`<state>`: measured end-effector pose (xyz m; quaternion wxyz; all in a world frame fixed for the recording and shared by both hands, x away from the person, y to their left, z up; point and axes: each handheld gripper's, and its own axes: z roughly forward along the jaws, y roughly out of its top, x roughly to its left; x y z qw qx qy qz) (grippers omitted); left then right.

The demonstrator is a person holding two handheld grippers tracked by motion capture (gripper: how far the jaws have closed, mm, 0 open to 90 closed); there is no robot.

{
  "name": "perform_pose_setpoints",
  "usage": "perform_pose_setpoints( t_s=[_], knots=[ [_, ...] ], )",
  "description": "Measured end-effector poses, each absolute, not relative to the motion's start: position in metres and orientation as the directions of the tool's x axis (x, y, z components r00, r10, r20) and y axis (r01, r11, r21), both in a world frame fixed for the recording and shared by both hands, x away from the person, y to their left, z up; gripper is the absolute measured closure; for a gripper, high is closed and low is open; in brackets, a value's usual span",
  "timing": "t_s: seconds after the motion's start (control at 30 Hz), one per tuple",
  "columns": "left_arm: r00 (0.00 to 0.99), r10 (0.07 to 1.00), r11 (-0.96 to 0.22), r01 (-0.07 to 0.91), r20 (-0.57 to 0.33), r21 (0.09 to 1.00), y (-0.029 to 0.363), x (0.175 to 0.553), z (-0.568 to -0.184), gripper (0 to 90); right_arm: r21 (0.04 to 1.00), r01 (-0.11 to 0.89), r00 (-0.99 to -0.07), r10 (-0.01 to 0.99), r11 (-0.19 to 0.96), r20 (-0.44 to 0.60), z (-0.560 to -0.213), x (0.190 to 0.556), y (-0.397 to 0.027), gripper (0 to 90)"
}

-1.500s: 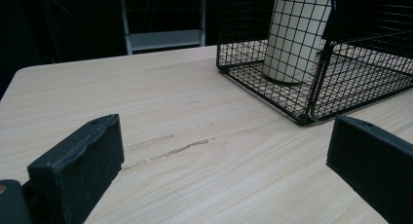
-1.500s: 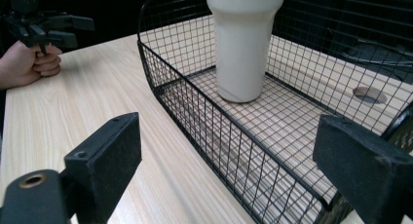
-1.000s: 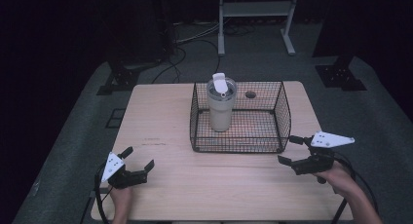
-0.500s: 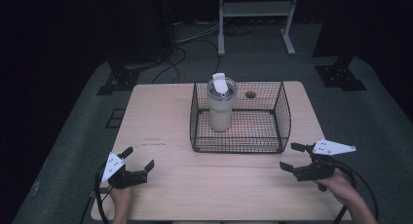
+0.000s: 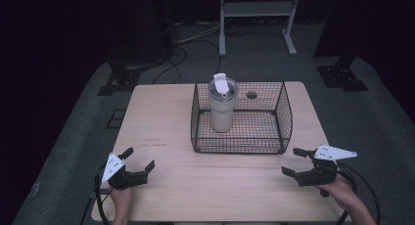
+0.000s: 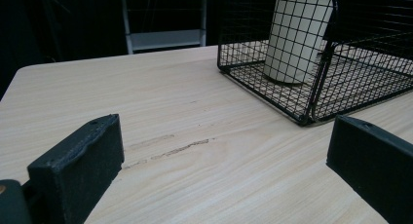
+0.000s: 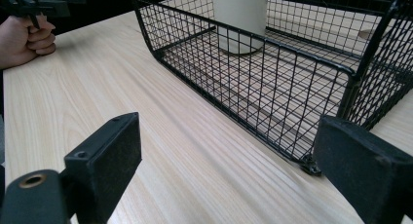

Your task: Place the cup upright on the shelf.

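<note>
While tumbler (image 5: 222, 105) stands upright in wire basket (image 5: 284, 112), unlabelled, both hand-held grippers, left (image 5: 139, 159) and right (image 5: 293, 161), spread, empty.

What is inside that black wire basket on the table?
A cream tumbler with a flip-up lid stands upright in the wire basket's left half; the rest of the basket floor lies bare. What the tumbler holds cannot be seen, because its lid and opaque wall cover it.

tumbler (image 5: 222, 105) upright in wire basket (image 5: 284, 118), left half | basket on table (image 5: 161, 117), far centre-right
</note>
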<state>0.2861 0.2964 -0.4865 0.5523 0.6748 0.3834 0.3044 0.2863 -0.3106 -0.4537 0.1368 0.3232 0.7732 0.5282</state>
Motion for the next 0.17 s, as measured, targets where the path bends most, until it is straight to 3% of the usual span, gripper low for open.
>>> perform_pose_setpoints(
  t_s=[0.17],
  knots=[
    [0.518, 0.855, -0.099, 0.182, -0.01, 0.978, 0.2954, 0.2868, -0.4866, 0.0, 0.907, 0.354, -0.752, 0.646, 0.229, 0.131, -0.4576, 0.2837, -0.3104, 9.8]
  ],
)
